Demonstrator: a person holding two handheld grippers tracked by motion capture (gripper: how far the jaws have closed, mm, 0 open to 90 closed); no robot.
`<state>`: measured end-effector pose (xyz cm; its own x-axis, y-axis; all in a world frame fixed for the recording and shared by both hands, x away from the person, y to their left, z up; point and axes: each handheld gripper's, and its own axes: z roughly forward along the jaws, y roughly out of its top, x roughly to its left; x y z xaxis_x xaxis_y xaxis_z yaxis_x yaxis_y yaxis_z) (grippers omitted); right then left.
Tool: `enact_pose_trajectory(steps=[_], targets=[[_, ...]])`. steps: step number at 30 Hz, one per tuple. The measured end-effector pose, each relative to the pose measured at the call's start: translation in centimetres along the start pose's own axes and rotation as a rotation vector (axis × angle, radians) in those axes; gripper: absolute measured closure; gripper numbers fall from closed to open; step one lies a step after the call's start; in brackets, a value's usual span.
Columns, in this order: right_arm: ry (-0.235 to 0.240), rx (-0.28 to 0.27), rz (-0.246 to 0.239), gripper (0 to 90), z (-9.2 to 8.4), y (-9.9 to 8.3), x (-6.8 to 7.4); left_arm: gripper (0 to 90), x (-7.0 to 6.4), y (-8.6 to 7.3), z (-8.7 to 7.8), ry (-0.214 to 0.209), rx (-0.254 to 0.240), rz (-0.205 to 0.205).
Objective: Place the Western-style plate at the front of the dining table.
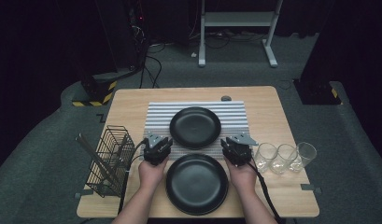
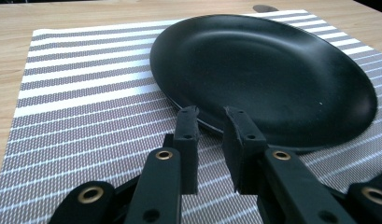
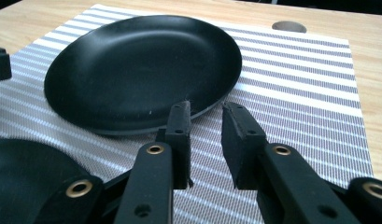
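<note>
The near black plate [image 1: 196, 183] lies at the bench's [image 1: 282, 116] front edge, between the two hands. Left gripper [image 1: 157, 150] and right gripper [image 1: 236, 150] flank it, fingers narrowly parted, holding nothing. Straight ahead of both lies the far black plate [image 1: 195, 127] on the striped mat [image 1: 156, 114], its rim seemingly untouched.

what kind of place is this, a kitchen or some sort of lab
Probably a lab or recording studio, not a kitchen: the small wooden table with its striped placemat and two black plates stands on grey carpet between dark curtains, with loose cables and a white equipment stand behind.
</note>
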<state>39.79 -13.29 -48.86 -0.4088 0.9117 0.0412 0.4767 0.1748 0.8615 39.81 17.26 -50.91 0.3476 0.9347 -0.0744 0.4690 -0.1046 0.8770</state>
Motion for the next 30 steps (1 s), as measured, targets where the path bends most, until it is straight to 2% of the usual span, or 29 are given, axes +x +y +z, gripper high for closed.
enact_pose_trajectory(steps=[6,9,10,16,18,20,23,27,28,29,30], targets=[[0.010,-0.001,-0.001,71.2,-1.2,-1.4,0.2,73.9,0.3,-1.1,-0.9,0.009,0.005,0.003],[0.005,0.002,-0.009,70.5,-1.6,-1.8,0.2,73.4,0.4,-1.5,-1.2,0.011,0.017,0.007],[-0.002,0.006,-0.010,70.3,-2.1,-2.2,0.2,72.9,0.4,-2.0,-1.6,0.016,0.029,0.026],[-0.011,0.020,-0.010,69.9,-2.9,-3.3,0.2,70.8,0.2,-3.1,-2.1,0.018,0.038,0.031],[-0.027,0.027,-0.034,68.8,-3.3,-3.9,0.2,71.1,0.3,-3.2,-2.4,0.024,0.049,0.041],[-0.044,0.032,-0.051,68.8,-3.5,-4.2,0.2,71.1,0.4,-3.4,-2.6,0.027,0.061,0.035],[-0.049,0.048,-0.057,68.0,-3.8,-4.7,0.0,69.9,0.5,-3.5,-2.8,0.024,0.071,0.036],[-0.048,0.068,-0.065,65.3,-4.0,-5.2,0.0,69.6,0.6,-3.9,-3.4,0.015,0.100,0.056],[-0.049,0.088,-0.071,64.2,-4.2,-5.5,0.1,68.5,0.5,-4.2,-3.7,0.020,0.120,0.076],[-0.049,0.088,-0.071,64.2,-4.2,-5.5,0.1,67.1,0.5,-4.2,-3.7,0.020,0.120,0.076],[-0.048,0.101,-0.081,63.2,-4.4,-5.9,0.2,65.9,0.4,-4.4,-3.9,0.027,0.137,0.101]])
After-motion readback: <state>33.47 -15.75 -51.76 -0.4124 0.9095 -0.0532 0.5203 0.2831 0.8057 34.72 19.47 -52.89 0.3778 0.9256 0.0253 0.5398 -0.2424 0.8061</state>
